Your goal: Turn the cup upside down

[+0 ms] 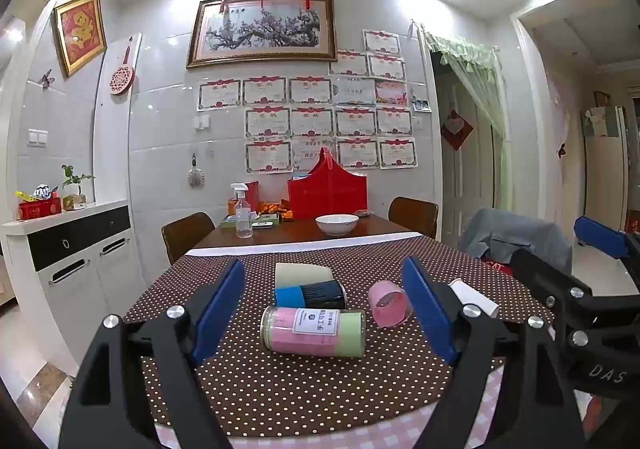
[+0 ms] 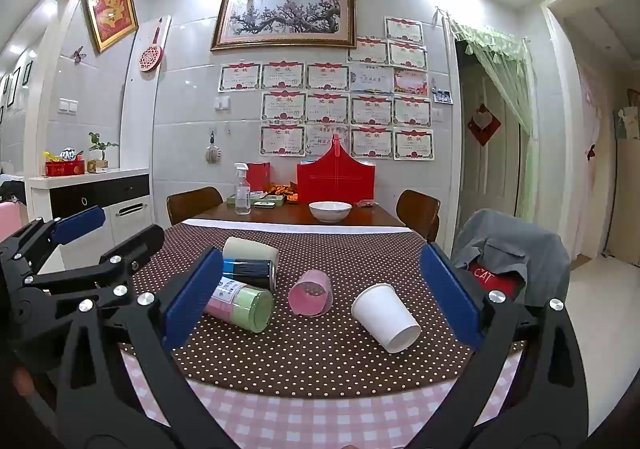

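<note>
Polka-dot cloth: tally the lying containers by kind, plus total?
Cups: 3: white paper cup, pink cup, beige cup.
Jars/cans: 2: pink-green jar, dark can with blue band.
Total: 5, all on their sides.

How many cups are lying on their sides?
5: a white cup nearest the right gripper, a pink cup in the middle, then a green-pink cup, a dark-blue cup and a cream cup behind.

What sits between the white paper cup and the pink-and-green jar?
The pink cup, lying on its side on the dotted cloth, sits between the white paper cup and the pink-and-green jar. The right wrist view shows it best.
</note>
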A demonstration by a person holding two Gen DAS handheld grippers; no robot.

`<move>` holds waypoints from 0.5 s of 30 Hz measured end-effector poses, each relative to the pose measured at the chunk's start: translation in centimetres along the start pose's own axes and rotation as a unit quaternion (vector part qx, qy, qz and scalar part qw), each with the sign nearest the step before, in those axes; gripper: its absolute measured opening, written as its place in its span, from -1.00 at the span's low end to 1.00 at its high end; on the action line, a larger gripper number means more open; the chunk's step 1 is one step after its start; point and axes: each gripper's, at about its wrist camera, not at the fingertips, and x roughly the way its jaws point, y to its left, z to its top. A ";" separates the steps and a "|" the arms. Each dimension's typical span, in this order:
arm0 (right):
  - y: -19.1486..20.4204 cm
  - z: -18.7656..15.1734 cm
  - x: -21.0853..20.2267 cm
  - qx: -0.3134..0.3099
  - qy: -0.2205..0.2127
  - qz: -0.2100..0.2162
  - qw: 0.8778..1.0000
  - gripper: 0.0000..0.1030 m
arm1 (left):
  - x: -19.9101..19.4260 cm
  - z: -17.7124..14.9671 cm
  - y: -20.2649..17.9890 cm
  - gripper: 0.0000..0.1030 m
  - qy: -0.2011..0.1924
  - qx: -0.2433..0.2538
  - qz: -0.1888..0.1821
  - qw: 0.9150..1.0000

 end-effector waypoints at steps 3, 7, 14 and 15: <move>0.0 0.0 0.0 0.000 -0.001 0.001 1.000 0.88 | -0.1 0.0 0.0 0.54 -0.001 0.000 0.000 1.000; 0.0 -0.1 0.1 0.001 0.000 0.001 1.000 0.88 | -0.2 -0.1 0.1 0.54 -0.002 0.000 0.000 1.000; -0.1 -0.1 0.3 0.001 0.001 0.000 1.000 0.88 | 0.0 0.0 0.0 0.54 0.002 0.001 0.000 1.000; -0.1 -0.1 0.3 0.002 0.001 0.001 1.000 0.88 | 0.0 0.0 0.0 0.54 0.002 0.000 0.000 1.000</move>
